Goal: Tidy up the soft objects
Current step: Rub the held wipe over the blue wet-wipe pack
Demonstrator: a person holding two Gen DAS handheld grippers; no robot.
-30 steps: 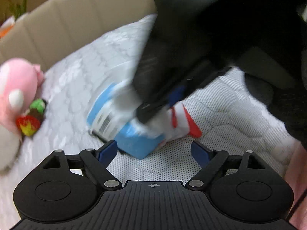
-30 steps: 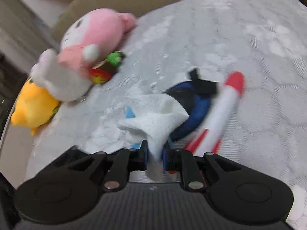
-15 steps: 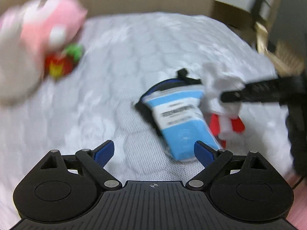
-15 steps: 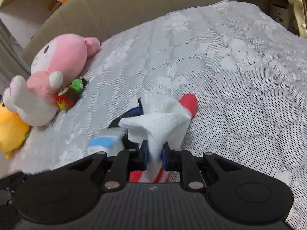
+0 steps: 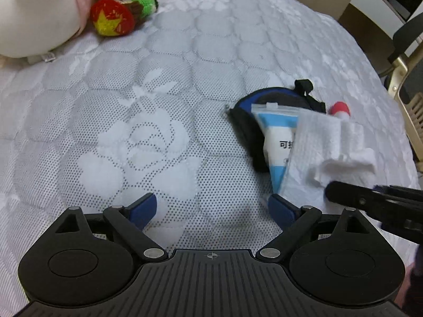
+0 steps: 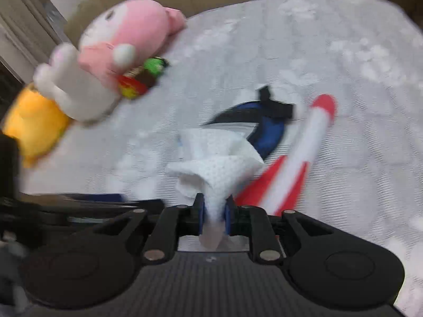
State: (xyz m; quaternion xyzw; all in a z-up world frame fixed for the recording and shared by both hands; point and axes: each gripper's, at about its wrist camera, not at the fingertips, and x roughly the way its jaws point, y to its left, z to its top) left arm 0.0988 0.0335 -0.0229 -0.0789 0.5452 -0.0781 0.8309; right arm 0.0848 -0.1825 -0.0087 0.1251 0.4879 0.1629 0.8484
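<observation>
Right hand-held gripper (image 6: 213, 210) opening, white tissue (image 6: 215, 166) between its pads, over the blue pouch (image 5: 251, 129) on the bed. Left hand-held gripper (image 5: 212, 208) wide, empty; pouch lies to its right.

A quilted white mattress (image 5: 164, 84) carries a pink plush (image 6: 127, 34), a yellow plush (image 6: 31, 126) and a blue pouch (image 5: 246, 121).
</observation>
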